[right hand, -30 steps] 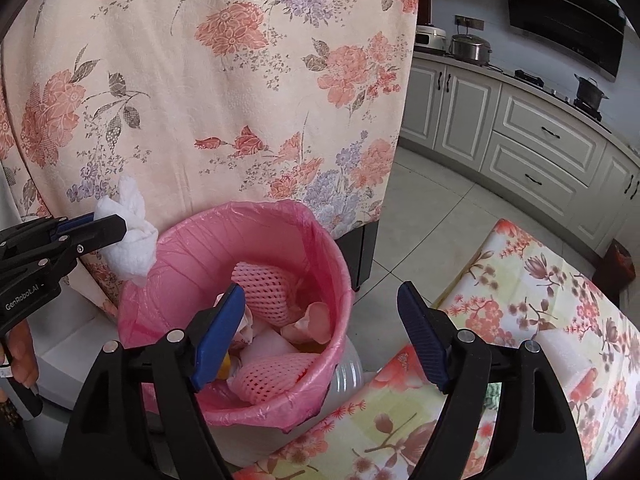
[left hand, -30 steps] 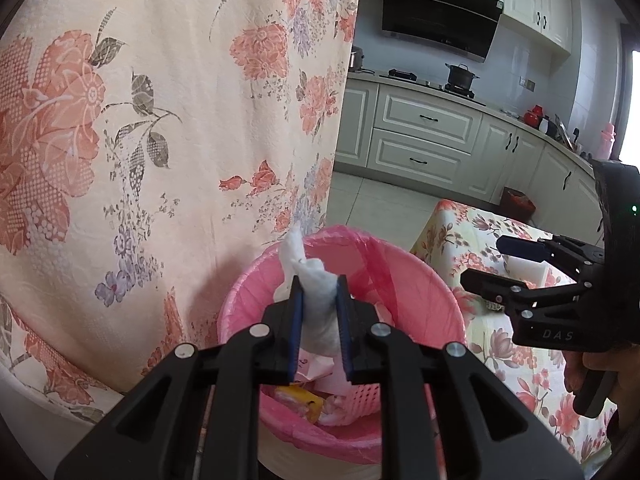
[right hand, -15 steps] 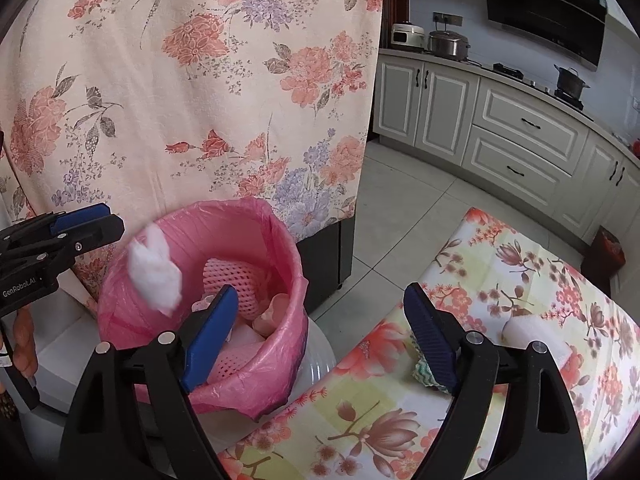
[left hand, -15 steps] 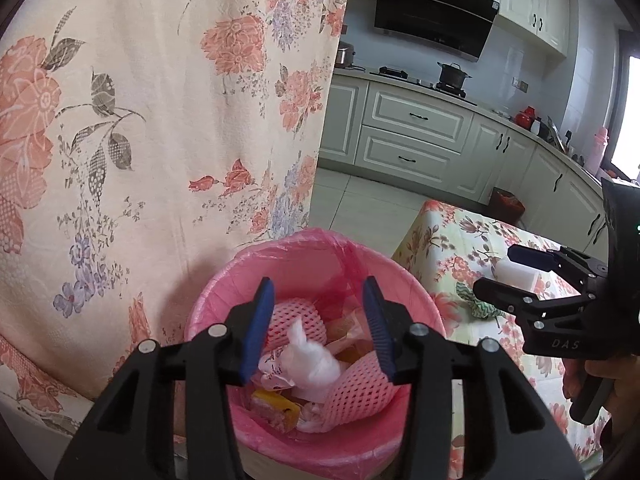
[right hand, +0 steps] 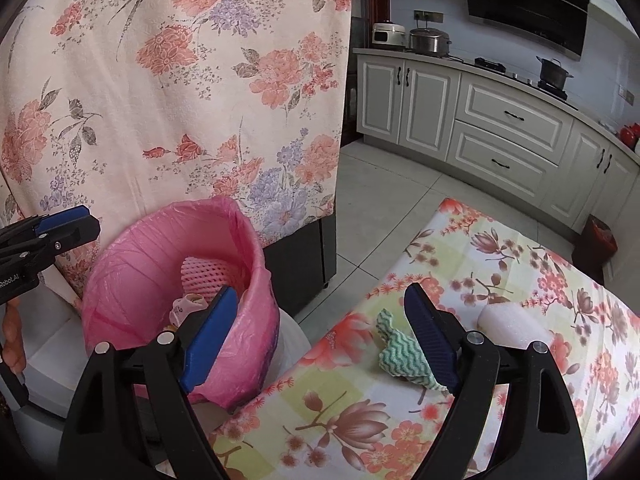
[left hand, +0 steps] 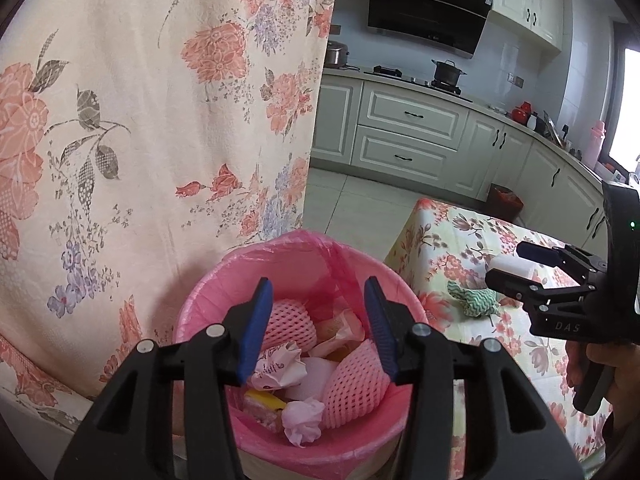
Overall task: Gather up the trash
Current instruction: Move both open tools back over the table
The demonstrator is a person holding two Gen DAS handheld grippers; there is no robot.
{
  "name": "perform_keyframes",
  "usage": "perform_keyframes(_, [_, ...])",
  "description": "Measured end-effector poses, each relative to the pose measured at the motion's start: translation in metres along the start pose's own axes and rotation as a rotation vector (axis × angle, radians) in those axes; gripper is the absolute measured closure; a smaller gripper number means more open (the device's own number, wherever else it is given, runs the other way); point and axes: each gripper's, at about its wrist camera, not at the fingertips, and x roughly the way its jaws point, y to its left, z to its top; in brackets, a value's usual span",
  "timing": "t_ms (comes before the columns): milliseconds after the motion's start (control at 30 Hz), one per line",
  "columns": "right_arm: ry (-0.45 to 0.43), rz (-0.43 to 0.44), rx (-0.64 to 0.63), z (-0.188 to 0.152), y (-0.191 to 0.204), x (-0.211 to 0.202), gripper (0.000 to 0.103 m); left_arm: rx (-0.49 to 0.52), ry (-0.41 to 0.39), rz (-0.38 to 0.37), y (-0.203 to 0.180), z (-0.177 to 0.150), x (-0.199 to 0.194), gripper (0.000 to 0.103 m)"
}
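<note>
A pink-lined trash bin [left hand: 240, 276] [right hand: 152, 248] holds pink foam nets [left hand: 352, 384], wrappers and a crumpled white tissue [left hand: 304, 420]. My left gripper [left hand: 318, 324] is open and empty, right above the bin; it also shows at the left edge of the right wrist view [right hand: 64, 228]. My right gripper [right hand: 320, 336] is open and empty over the edge of the floral table [right hand: 320, 400], between the bin and a green zigzag rag [right hand: 396, 356] [left hand: 476, 304]. A white foam piece [right hand: 512, 328] [left hand: 512, 268] lies beyond the rag.
A floral cloth [left hand: 160, 120] hangs behind the bin over a dark cabinet [right hand: 304, 252]. Kitchen cabinets [right hand: 500, 136] line the far wall, with a small red bin [right hand: 596, 240] on the tiled floor.
My left gripper opened and let go of the white tissue, which fell into the bin. My right gripper drifted right, toward the table and the rag.
</note>
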Motion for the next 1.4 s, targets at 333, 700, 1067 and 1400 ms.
perform_keyframes(333, [-0.006,-0.083,0.055,-0.009,-0.065,-0.013,0.021,0.047,0.008,-0.026,-0.034,0.006,0.009,0.055])
perform_keyframes(700, [0.006,-0.148,0.11,-0.022,-0.127,-0.013,0.021,0.097,0.035,-0.073,-0.08,0.01,0.03,0.054])
perform_keyframes(1067, [0.07,-0.165,0.143,-0.041,-0.166,0.016,0.021,0.154,0.069,-0.117,-0.126,0.01,0.053,0.053])
perform_keyframes(1400, [0.104,-0.15,0.149,-0.052,-0.181,0.04,0.021,0.186,0.098,-0.142,-0.157,0.009,0.072,0.051])
